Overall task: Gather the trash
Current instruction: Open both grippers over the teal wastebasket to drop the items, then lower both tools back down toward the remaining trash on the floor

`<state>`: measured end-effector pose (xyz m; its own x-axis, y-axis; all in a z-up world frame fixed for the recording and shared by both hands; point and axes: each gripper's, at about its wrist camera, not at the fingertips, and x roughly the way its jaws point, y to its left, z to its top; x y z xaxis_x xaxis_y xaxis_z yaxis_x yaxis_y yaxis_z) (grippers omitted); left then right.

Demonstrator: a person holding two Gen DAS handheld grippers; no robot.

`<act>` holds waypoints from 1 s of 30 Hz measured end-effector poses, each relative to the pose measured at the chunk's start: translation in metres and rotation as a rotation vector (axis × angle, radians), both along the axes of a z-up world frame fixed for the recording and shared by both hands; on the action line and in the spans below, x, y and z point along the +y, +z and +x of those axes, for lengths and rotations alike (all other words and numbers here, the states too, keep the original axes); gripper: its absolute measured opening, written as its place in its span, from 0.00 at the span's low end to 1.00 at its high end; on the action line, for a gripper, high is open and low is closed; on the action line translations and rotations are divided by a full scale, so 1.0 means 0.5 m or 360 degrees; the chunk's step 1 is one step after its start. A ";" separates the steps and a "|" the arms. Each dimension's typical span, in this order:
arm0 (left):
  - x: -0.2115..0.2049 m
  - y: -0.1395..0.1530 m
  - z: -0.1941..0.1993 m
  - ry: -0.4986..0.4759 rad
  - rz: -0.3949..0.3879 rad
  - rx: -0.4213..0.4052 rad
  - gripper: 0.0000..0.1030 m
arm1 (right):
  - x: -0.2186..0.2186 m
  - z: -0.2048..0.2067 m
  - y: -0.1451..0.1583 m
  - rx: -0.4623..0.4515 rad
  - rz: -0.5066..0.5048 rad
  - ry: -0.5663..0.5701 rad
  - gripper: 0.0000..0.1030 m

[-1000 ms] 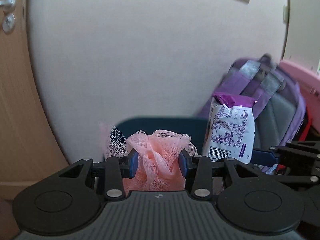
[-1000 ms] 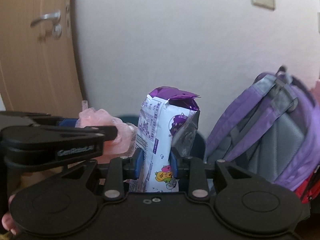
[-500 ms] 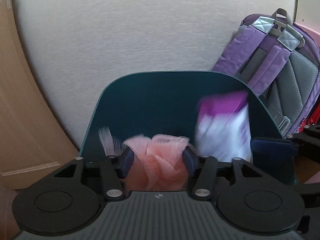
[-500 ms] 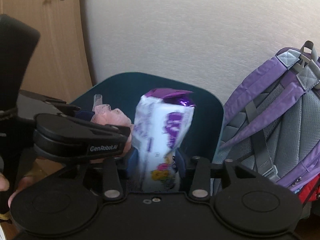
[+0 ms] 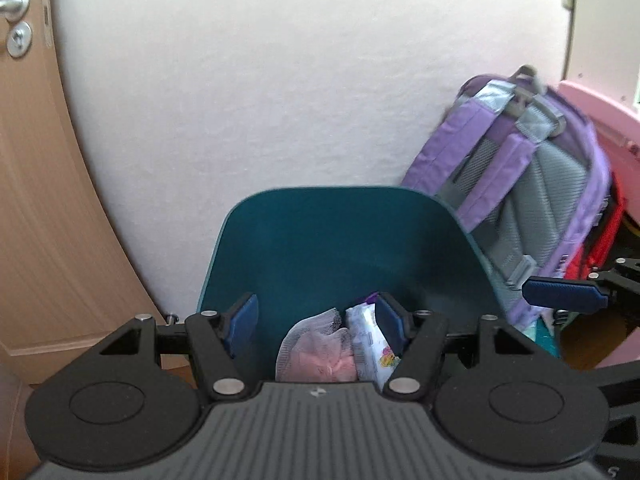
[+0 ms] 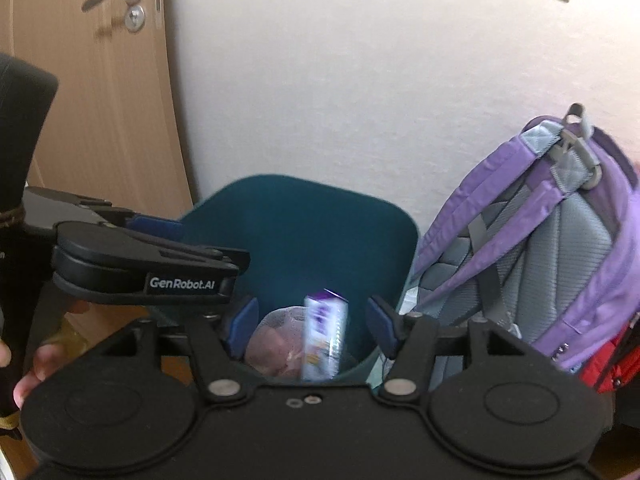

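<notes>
A dark teal bin [image 5: 340,240] stands against the wall; it also shows in the right wrist view [image 6: 304,240]. A pink mesh sponge [image 5: 320,344] lies inside it, also visible from the right wrist [image 6: 276,340]. A white and purple snack packet [image 5: 368,340] is in the bin beside the sponge; in the right wrist view the packet [image 6: 324,336] is blurred. My left gripper [image 5: 316,324] is open and empty above the bin. My right gripper [image 6: 312,328] is open and empty above the bin, to the right of the left one.
A purple and grey backpack [image 5: 528,168] leans on the wall right of the bin, with something red [image 5: 600,240] behind it. A wooden door [image 6: 80,100] is to the left. A pink object [image 5: 600,120] is at far right.
Both grippers have opened. The sponge has left my left gripper and the packet my right gripper; both are now in the bin.
</notes>
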<state>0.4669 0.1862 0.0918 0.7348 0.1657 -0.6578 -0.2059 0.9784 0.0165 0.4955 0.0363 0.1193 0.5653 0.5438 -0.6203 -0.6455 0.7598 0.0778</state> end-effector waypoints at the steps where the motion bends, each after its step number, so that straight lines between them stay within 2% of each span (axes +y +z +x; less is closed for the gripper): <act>1: -0.007 0.010 -0.014 -0.0004 0.0003 -0.0011 0.62 | -0.008 -0.005 0.007 -0.0002 0.0007 -0.0004 0.59; 10: -0.094 0.081 -0.152 -0.0070 0.0038 -0.0070 0.62 | -0.094 -0.121 0.058 -0.0009 0.0041 -0.0039 0.62; 13: -0.120 0.090 -0.206 -0.0100 0.0052 -0.0085 0.70 | -0.125 -0.150 0.057 -0.0001 0.0053 -0.0056 0.63; 17: -0.152 0.086 -0.272 -0.0155 0.0079 -0.0087 0.70 | -0.170 -0.206 0.051 0.0024 0.0062 -0.0078 0.67; 23: -0.195 0.028 -0.346 -0.0221 0.0084 -0.0026 0.77 | -0.218 -0.281 0.012 0.0084 0.0074 -0.0102 0.80; 28: -0.221 -0.051 -0.383 -0.0268 0.0058 0.0024 0.77 | -0.260 -0.335 -0.067 0.0156 0.0077 -0.0147 0.87; 30: -0.234 -0.086 -0.391 -0.0286 0.0070 0.0046 0.80 | -0.276 -0.349 -0.104 0.0179 0.0073 -0.0182 0.88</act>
